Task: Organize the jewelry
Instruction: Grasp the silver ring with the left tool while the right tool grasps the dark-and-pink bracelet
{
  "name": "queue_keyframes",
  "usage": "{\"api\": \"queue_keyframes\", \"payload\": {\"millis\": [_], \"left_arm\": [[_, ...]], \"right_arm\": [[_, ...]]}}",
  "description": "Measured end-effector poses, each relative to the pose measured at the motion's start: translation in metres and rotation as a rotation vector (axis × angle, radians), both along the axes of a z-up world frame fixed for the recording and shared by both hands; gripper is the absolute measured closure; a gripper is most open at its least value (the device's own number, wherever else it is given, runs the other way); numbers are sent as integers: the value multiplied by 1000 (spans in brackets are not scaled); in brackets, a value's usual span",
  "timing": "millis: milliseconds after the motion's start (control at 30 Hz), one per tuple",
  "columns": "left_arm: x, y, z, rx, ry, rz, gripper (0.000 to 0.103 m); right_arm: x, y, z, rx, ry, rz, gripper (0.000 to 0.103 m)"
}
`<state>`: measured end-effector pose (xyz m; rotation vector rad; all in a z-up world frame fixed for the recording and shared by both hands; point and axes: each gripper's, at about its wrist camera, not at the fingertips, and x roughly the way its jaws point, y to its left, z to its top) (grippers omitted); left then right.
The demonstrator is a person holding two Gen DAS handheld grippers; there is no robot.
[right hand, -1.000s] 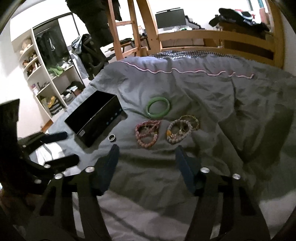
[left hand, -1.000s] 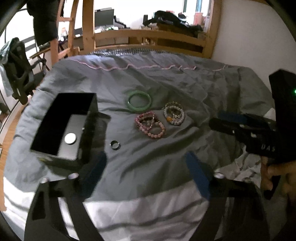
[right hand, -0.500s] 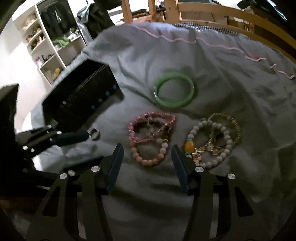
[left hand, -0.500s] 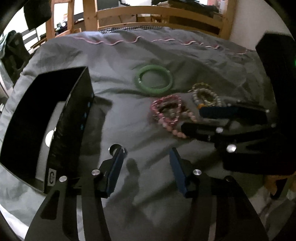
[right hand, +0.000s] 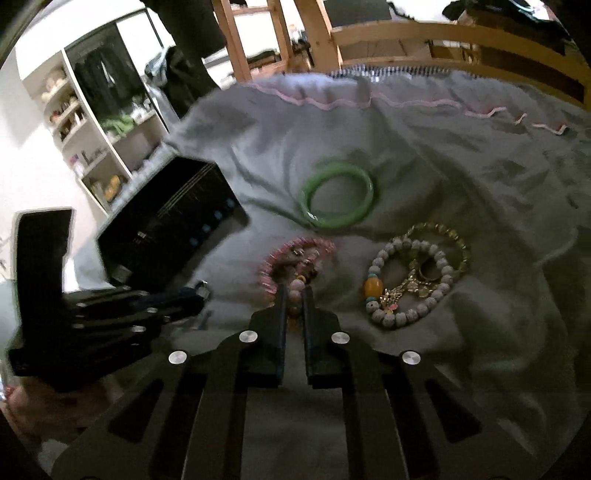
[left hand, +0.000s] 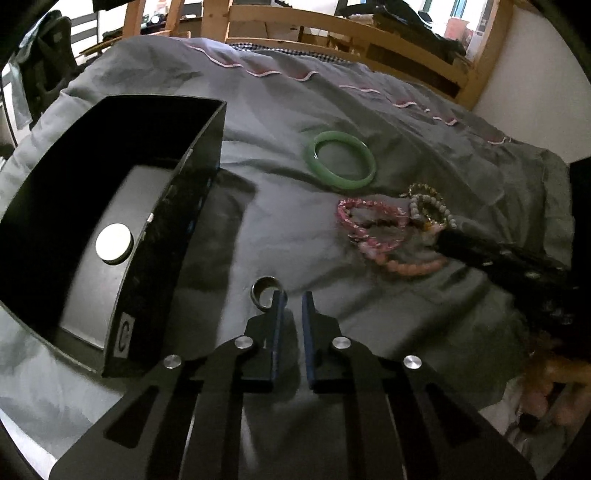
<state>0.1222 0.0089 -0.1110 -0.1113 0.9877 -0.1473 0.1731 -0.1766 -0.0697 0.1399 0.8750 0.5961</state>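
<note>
Overall, a grey duvet (left hand: 280,229) is covering the bed and filling both wrist views, with a wooden bed frame (left hand: 332,33) standing behind it. Toward the left, an open black box (left hand: 192,206) is sitting on the duvet, and a round silver disc (left hand: 113,243) is lying on its pale floor. Just right of the box, the left gripper (left hand: 291,297) is pointing down at the duvet; its jaws have just been closing and are now leaving only a narrow slit. The right gripper (right hand: 294,291) is reaching into the cluster of bracelets; its jaws have likewise just been closing and are now pinching the round beads of a pale pink bead bracelet (right hand: 297,286), which are showing between the two fingers. Beyond both grippers, a green bangle (left hand: 340,160) is lying flat and alone. Nearer, a pink crystal bracelet (left hand: 354,218) is overlapping the pale pink one, and just to its right a white bead bracelet (right hand: 406,280) with an amber bead is lying over a gold-toned one. Smallest, a metal ring (left hand: 263,291) is lying on the duvet at the left gripper's tips, its right rim hidden behind the left finger; whether the jaws are pinching that rim cannot be told.
</note>
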Motion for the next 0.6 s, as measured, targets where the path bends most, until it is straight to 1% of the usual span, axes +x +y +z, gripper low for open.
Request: {"api": "queue_keyframes", "payload": {"millis": [200,267,300,333,367,400,433,467,500,533,600], "left_arm": [[-7,-1,4,12,-19,-1,97],[-7,-1,5,33,-26,11,95],[-6,-1,6,58,-36,30,90],[-6,-1,7,68,-43,39,69],[-4,-2,8,69,-57,37,54],[-3,-4,7,79,-63,38,48],[1,-9,5,112,-67,38,41],[4,-13,2,139,-63,33,39],[7,-17,-3,175,-50,33,39],[11,-19,-7,191,-38,33,39],[16,-17,-17,185,0,31,41]], "right_arm": [[-16,-27,31,99,-41,-28,94],[-17,-31,36,100,-51,-39,94],[-16,-32,36,103,-43,-39,94],[-17,-33,34,105,-36,-38,94],[-17,-33,32,106,-34,-36,94],[-17,-32,30,109,-29,-33,94],[-17,-31,29,110,-24,-32,94],[-17,-30,29,110,-21,-29,94],[-17,-30,28,111,-21,-25,94],[-17,-30,29,114,-23,-23,94],[-19,-30,30,116,-28,-23,94]]}}
